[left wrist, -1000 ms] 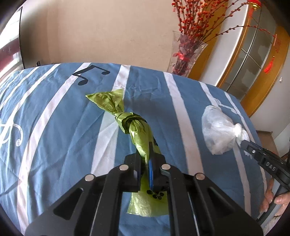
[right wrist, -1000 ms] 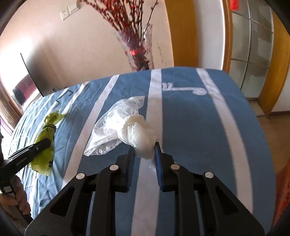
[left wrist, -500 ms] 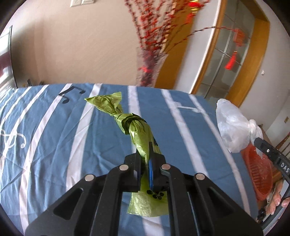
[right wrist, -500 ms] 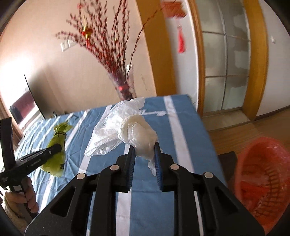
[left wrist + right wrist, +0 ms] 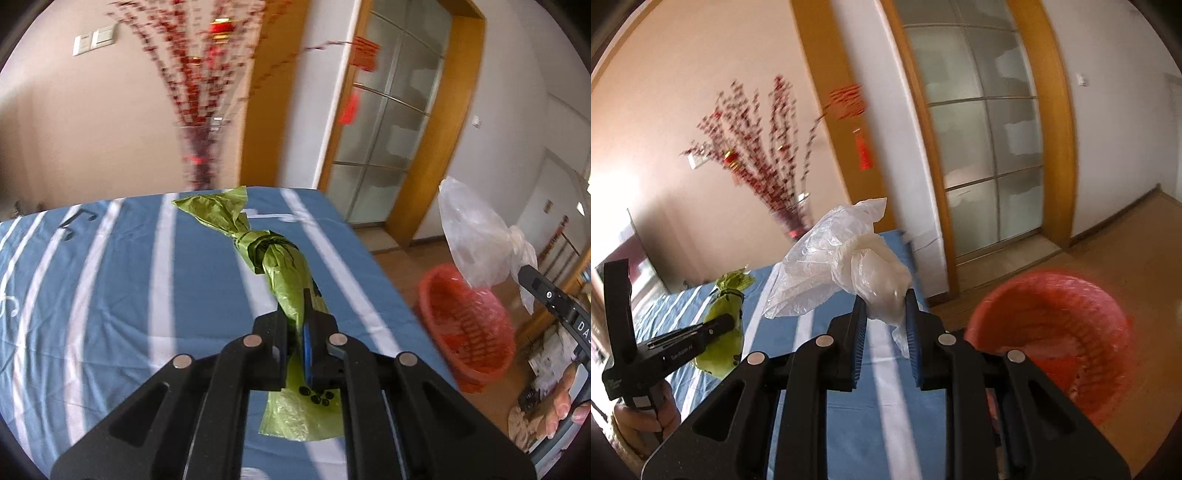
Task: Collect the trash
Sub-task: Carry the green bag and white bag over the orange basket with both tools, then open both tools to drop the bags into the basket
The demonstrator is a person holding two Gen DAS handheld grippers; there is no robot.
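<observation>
My left gripper is shut on a knotted green plastic bag and holds it above the blue striped cloth. It also shows in the right wrist view. My right gripper is shut on a knotted clear white plastic bag, lifted off the table; the bag also shows in the left wrist view, above the basket. A red plastic basket stands on the floor right of the table, also in the left wrist view.
The table carries a blue cloth with white stripes. A glass vase with red berry branches stands at the table's far edge. A glass sliding door in a wooden frame is behind, with wooden floor beside the basket.
Both grippers have lifted their bags off the table and swung right. The red basket has come into view and grown larger.
</observation>
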